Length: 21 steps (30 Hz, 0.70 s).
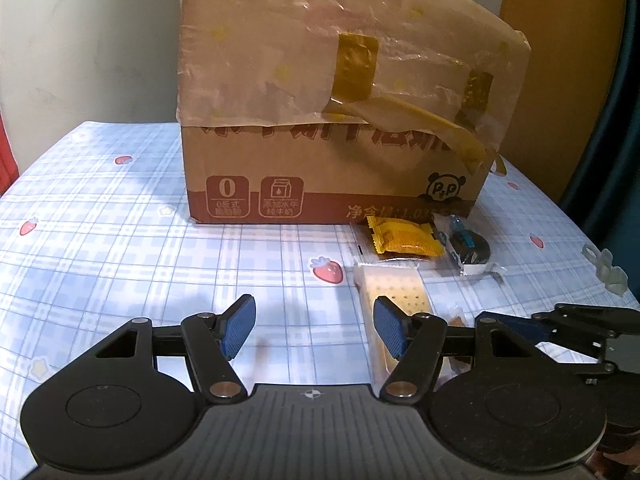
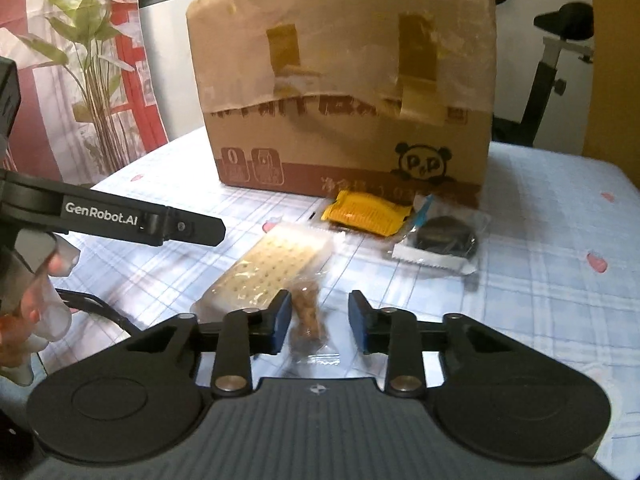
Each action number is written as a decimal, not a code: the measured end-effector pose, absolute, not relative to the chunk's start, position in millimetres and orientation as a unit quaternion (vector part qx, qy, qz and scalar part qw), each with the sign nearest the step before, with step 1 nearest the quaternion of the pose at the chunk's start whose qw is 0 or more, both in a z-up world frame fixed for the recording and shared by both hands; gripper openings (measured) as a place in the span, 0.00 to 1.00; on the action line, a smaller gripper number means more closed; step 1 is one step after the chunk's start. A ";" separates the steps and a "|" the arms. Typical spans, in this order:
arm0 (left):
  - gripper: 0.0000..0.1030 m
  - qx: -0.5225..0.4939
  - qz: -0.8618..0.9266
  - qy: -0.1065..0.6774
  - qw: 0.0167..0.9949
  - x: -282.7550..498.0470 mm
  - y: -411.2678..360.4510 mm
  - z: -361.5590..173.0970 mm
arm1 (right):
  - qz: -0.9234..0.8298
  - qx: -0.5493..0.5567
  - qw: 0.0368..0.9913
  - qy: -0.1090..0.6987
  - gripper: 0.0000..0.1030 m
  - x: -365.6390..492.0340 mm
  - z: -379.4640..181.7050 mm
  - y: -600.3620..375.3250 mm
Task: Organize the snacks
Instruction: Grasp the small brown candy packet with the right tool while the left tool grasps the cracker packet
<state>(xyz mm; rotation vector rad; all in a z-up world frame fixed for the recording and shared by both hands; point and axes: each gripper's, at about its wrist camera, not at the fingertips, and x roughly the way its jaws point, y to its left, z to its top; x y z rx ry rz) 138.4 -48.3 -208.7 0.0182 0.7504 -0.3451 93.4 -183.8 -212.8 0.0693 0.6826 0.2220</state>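
A taped cardboard box (image 1: 332,120) stands at the back of the table; it also shows in the right wrist view (image 2: 348,92). In front of it lie a yellow snack packet (image 1: 404,236) (image 2: 366,212), a dark cookie packet (image 1: 470,248) (image 2: 444,240), a pale cracker packet (image 1: 394,300) (image 2: 264,276) and a small brown snack packet (image 2: 308,316). My left gripper (image 1: 314,328) is open over bare cloth, its right pad beside the cracker packet. My right gripper (image 2: 318,320) is open around the brown packet, not touching it.
The table has a blue checked cloth with strawberries (image 1: 120,248). The left gripper's body (image 2: 120,216) and a gloved hand (image 2: 36,292) are at the left of the right wrist view. A plant (image 2: 92,60) and an exercise bike (image 2: 556,64) stand beyond the table.
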 end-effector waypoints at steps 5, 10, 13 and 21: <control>0.66 0.009 -0.171 0.367 0.914 137.0 -49.6 -210.6 | 0.113 0.037 0.931 0.345 0.19 96.4 -215.1 -185.9; 0.65 0.009 -0.181 0.369 0.911 137.4 -52.1 -212.0 | 0.095 0.037 0.939 0.328 0.18 99.8 -210.6 -197.8; 0.65 0.018 -0.203 0.364 0.909 136.1 -61.2 -211.0 | 0.072 0.025 0.944 0.320 0.18 106.5 -209.0 -209.8; 0.68 0.050 -0.229 0.378 0.896 147.5 -91.9 -226.0 | 0.056 0.061 0.949 0.304 0.18 100.7 -216.4 -229.5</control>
